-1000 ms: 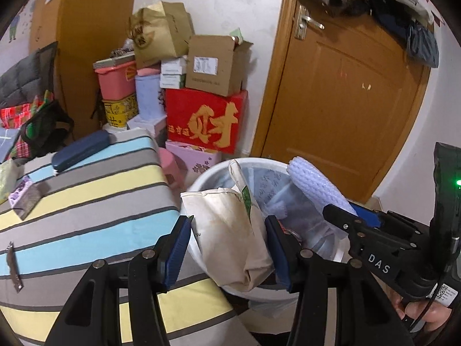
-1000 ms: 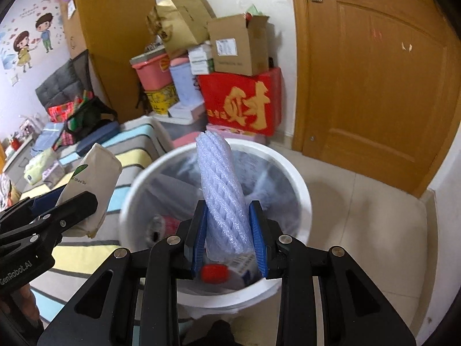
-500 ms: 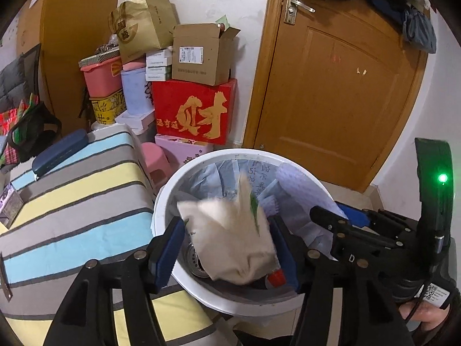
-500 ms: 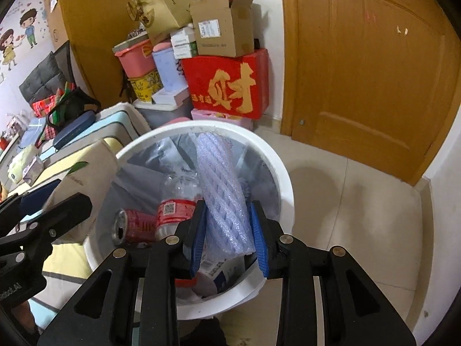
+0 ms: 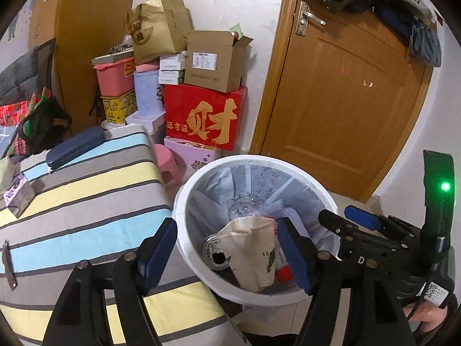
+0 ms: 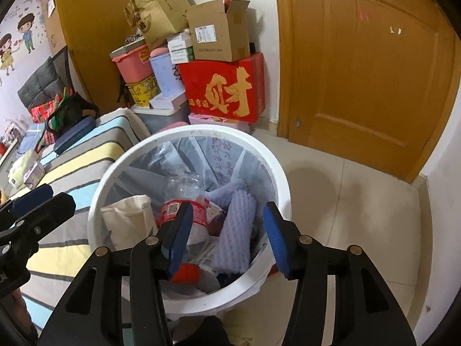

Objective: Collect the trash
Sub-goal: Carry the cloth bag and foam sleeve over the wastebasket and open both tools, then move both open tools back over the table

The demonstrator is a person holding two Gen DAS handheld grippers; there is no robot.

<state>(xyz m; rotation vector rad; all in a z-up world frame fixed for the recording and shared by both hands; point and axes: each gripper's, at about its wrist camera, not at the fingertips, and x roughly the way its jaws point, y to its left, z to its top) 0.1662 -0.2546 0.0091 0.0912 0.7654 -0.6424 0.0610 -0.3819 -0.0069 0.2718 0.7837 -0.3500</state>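
- The left gripper [image 5: 227, 248] hangs over the bin [image 5: 180, 199]; its jaws have just been opening and now stand spread, with nothing pinched.
- The pouch [image 5: 247, 253] lies loose in the bin at about 6 o'clock of the rim in the left view, clear of both pads.
- The right gripper [image 6: 227, 233] is likewise spread, its jaws having just been opening. The foam net [image 6: 236, 230] rests below them inside the bin, at roughly 4 o'clock of the rim.
- Risk: the bin looks well filled, so a further drop could bounce off the bottle [image 6: 184, 201] and go over the rim.
- Risk: a low pull-back could hook the thin liner [image 6: 178, 155] or knock the light bin, which stands right against the striped bed [image 5: 80, 190] at 9 o'clock.
- Materials: the pouch is limp cream cloth or paper, creased, with a small green mark.
- The foam net is a soft lilac sleeve with a knobbly mesh, springy and light.
- The bottle is clear crumpled plastic with a red label and red cap; a can [image 5: 214, 252] shows its round metal top.
- The bin is smooth white plastic, round, lined with a translucent bluish film.
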